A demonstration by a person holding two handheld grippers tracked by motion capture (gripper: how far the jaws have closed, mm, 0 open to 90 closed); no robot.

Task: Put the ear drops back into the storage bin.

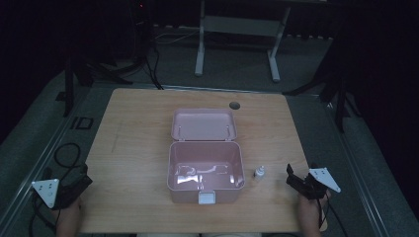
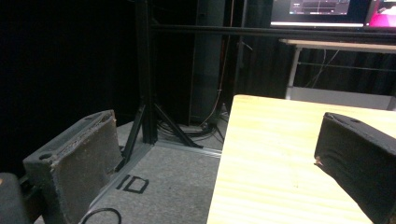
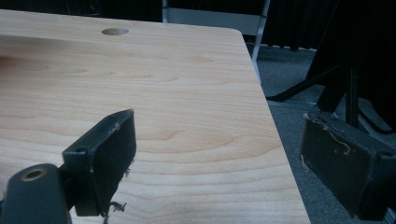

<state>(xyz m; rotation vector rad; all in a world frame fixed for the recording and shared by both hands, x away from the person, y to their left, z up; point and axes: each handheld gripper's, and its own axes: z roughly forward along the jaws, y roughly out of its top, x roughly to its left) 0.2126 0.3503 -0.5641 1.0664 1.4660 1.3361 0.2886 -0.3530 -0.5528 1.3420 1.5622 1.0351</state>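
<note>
Right gripper (image 1: 299, 174) jaws apart, nothing between, hovering by table (image 1: 133, 148) right edge; bare wood ahead up to the far edge. Left gripper (image 1: 85, 178) jaws apart too, empty, straddling the left edge. Bottle (image 1: 259, 172) stands upright, long axis vertical, cap up, just right of box (image 1: 206, 195), between box and right gripper. Box open, lid (image 1: 203, 123) tipped back. Left gripper view shows floor and stand legs (image 2: 144, 116); right gripper view shows the table's hole (image 3: 115, 31)
</note>
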